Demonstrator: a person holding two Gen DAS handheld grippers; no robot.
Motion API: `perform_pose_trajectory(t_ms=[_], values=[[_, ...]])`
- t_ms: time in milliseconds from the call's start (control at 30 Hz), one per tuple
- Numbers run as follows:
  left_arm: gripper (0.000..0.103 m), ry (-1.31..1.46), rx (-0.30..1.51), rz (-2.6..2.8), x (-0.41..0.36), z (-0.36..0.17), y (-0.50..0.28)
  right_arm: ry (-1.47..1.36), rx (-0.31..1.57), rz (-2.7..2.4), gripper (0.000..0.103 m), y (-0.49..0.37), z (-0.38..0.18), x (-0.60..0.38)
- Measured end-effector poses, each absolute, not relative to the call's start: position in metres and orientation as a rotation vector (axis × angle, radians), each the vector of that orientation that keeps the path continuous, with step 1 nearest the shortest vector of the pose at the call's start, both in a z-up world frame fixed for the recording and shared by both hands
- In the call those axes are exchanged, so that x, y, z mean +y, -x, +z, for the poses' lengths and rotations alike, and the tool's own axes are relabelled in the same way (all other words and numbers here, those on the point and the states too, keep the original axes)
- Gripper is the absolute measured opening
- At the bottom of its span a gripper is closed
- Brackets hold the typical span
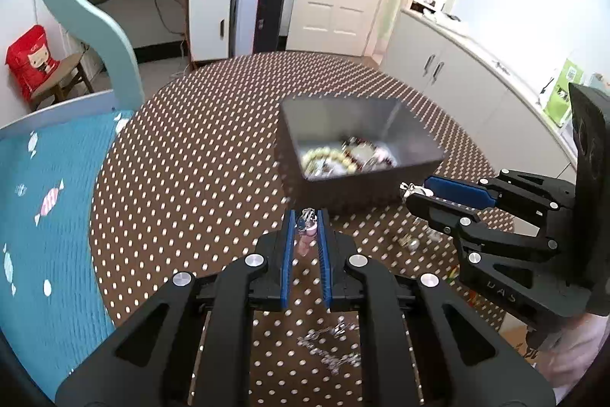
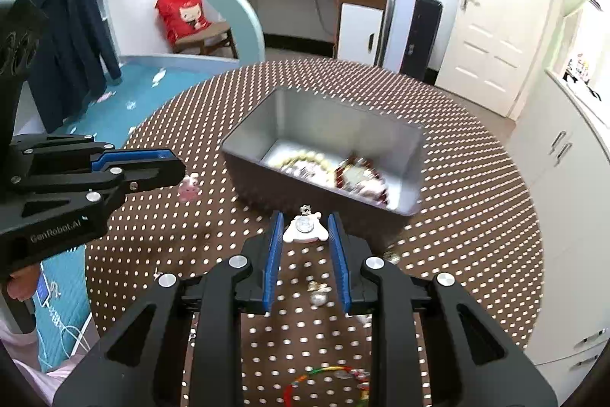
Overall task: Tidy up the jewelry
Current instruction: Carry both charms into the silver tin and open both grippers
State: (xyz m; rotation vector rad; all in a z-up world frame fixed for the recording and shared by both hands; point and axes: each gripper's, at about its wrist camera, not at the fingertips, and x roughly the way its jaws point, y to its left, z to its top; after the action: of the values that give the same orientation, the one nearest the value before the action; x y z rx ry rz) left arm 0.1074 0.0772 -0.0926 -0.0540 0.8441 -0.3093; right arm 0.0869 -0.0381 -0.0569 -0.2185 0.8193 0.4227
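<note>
My left gripper (image 1: pixel 307 216) is shut on a small pink charm (image 1: pixel 308 235) with a silver clasp, held above the dotted tablecloth just in front of the grey box (image 1: pixel 343 124). The right wrist view shows that left gripper (image 2: pixel 177 166) from the side, the pink charm (image 2: pixel 188 187) hanging from its tip. My right gripper (image 2: pixel 305 218) is shut on a white round charm (image 2: pixel 305 227), lifted near the grey box (image 2: pixel 324 121). The box holds a pale bead bracelet (image 1: pixel 328 155) and several other pieces. Seen from the left wrist, the right gripper (image 1: pixel 415 193) carries the white charm (image 1: pixel 413 187).
A silver chain (image 1: pixel 331 346) lies on the brown dotted table (image 1: pixel 190 159) under my left gripper. Small silver pieces (image 2: pixel 318 292) and a colourful cord bracelet (image 2: pixel 328 376) lie under my right gripper. A bed with a blue cover (image 1: pixel 45 216) borders the table's left edge.
</note>
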Motion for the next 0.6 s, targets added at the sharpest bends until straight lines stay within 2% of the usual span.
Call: perform_pose_trajectory(t_ms=[333, 600], values=[[0.012, 0.01, 0.754, -0.35, 0.05, -0.053, -0.125, 0.206, 0.727, 0.379, 0.023, -0.1, -0.02, -0.057], [0.012, -0.002, 0.799, -0.346, 0.033, -0.063, -0.157, 0.175, 0.753, 0.371, 0.023, -0.132, -0.024, -0.065]])
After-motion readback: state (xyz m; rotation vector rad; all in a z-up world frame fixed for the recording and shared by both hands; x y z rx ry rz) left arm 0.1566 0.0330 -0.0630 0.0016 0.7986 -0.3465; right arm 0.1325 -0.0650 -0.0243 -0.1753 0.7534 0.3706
